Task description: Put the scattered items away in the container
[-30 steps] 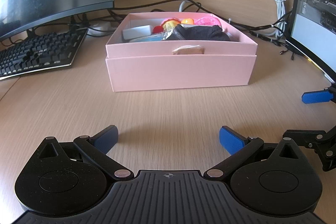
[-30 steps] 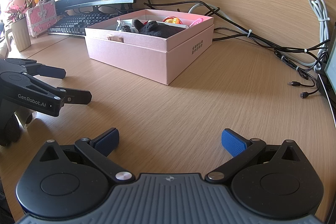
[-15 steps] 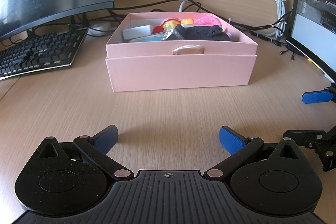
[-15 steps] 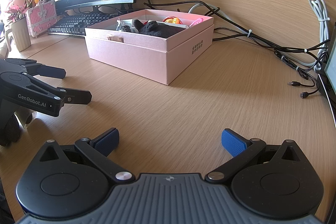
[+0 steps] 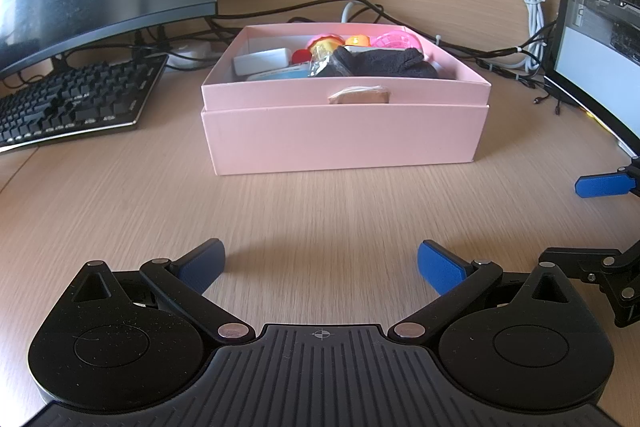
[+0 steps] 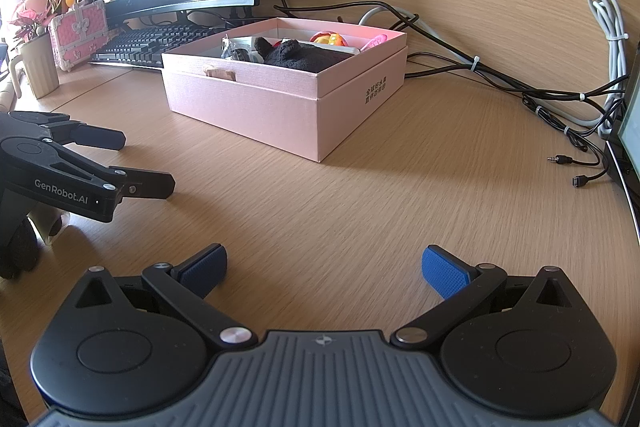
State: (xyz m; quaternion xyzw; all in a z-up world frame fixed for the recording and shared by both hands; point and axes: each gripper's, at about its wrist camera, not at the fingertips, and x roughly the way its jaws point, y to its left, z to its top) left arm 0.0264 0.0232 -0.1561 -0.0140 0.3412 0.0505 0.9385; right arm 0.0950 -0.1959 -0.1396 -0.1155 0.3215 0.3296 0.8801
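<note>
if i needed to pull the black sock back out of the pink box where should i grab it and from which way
Probably the raised bunched ridge on top of the black sock. It lies limp and crumpled over the other items in the pink box, its upper folds near rim height, so come straight down from above with the open right gripper and pinch a fold; the box walls block any sideways approach.

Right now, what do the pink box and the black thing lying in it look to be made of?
Pink box: looks like rigid paperboard with a matte, faintly textured wrap; crisp folded edges, printed characters on one side, a small tan pull tab.
Black thing: seems soft knit or fleece fabric, maybe a sock or glove; fuzzy, no sheen, slumped over the other items.
</note>
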